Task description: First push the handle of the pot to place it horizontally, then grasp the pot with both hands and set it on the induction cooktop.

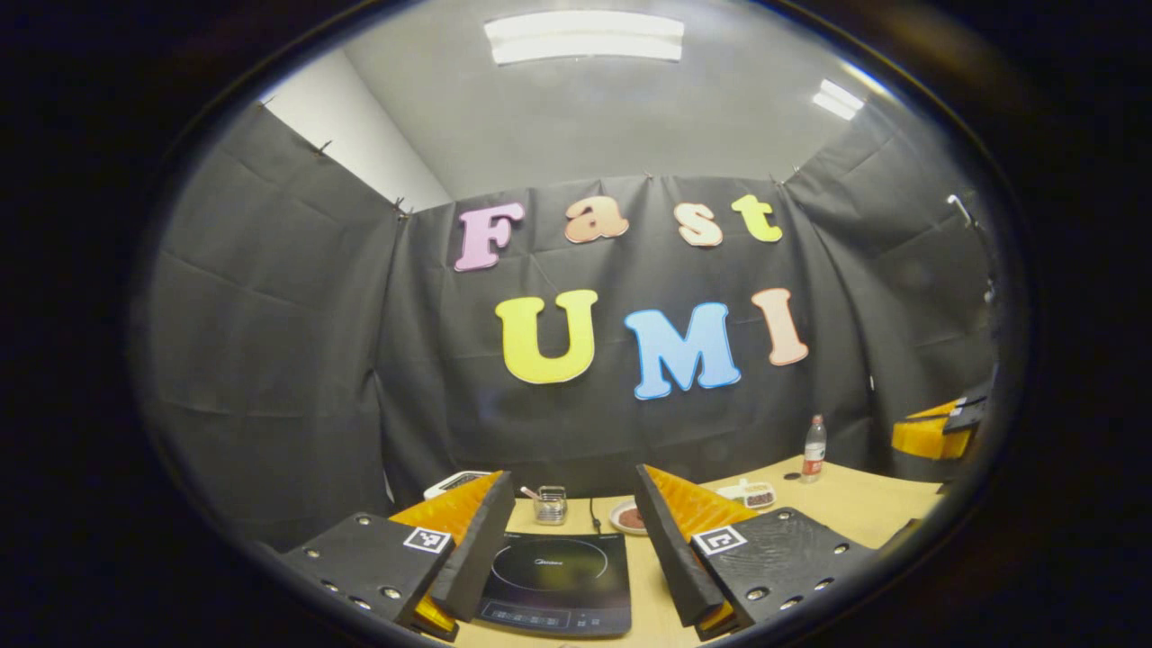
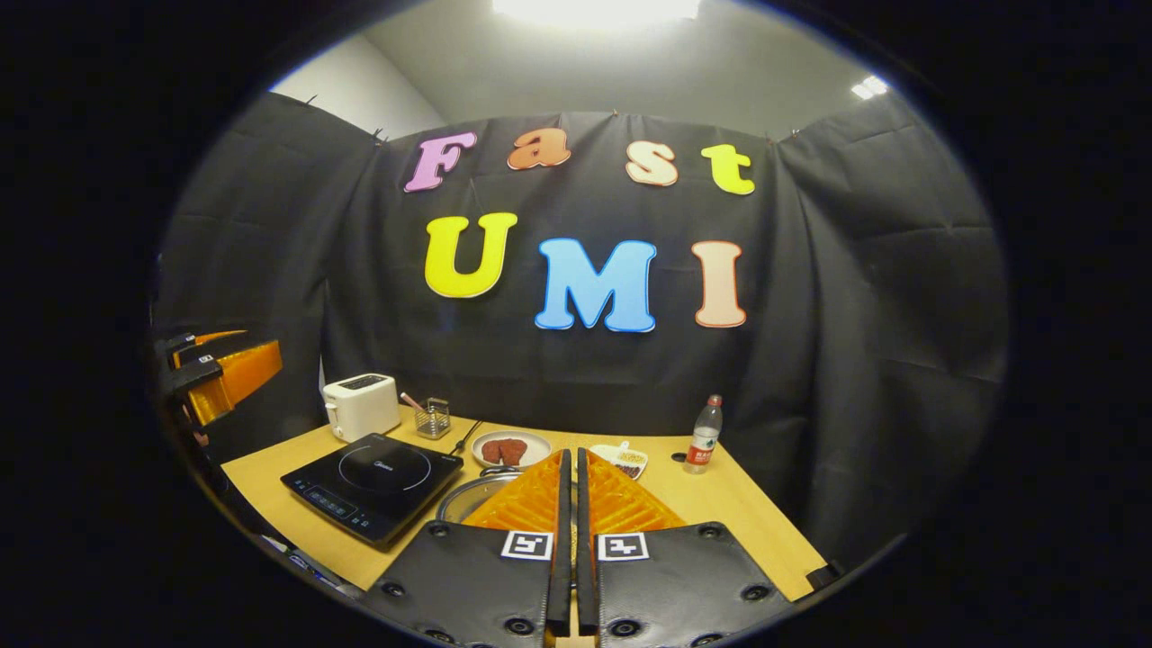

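The black induction cooktop (image 1: 558, 576) lies on the wooden table just below and between the fingers of my left gripper (image 1: 572, 475), which is open and holds nothing. In the right gripper view the cooktop (image 2: 373, 481) sits at the left. To its right is the metal pot (image 2: 463, 499), mostly hidden behind my fingers; a small dark handle piece (image 2: 498, 470) shows at its far rim. My right gripper (image 2: 571, 453) hovers over the pot, shut with nothing between its fingers. The left gripper (image 2: 216, 369) hangs at the far left, the right gripper (image 1: 940, 432) at the far right.
Along the back of the table (image 2: 738, 504) stand a white toaster (image 2: 360, 405), a mesh cup (image 2: 434, 417), a plate of brown food (image 2: 511, 447), a small dish (image 2: 621, 457) and a water bottle (image 2: 704, 435). A black cord (image 2: 468, 436) runs from the cooktop.
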A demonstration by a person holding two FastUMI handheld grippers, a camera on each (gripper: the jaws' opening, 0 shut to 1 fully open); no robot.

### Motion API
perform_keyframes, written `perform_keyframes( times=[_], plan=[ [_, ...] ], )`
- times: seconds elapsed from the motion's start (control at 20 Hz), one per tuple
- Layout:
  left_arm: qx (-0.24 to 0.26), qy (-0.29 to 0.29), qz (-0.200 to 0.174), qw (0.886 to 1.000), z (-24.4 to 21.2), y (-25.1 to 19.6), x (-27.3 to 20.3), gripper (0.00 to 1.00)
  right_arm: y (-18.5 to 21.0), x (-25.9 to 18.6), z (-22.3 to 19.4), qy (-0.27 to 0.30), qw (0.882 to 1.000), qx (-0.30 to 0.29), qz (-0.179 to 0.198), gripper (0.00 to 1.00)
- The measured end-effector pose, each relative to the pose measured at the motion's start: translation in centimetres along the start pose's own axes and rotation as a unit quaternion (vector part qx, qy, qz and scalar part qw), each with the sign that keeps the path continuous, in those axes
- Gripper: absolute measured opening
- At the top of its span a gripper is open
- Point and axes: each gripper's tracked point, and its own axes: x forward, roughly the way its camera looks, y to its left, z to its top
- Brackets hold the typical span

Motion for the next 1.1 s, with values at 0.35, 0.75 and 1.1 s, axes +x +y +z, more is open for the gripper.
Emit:
perform_keyframes(
  times=[0.35,0.75,1.1],
  plan=[
    [-0.007,0.002,0.020,1.000,-1.1,5.5,-0.6,0.79,3.5,0.7,-4.6,0.063,0.997,-0.026,0.034,0.03],
    [0.001,0.009,0.055,0.998,-1.7,7.9,-0.4,0.79,5.7,2.0,-11.7,0.160,0.980,-0.071,0.098,0.03],
    [0.006,0.024,0.067,0.997,-2.6,5.8,1.9,0.82,5.6,3.5,-16.9,0.231,0.954,-0.108,0.156,0.03]
  ],
)
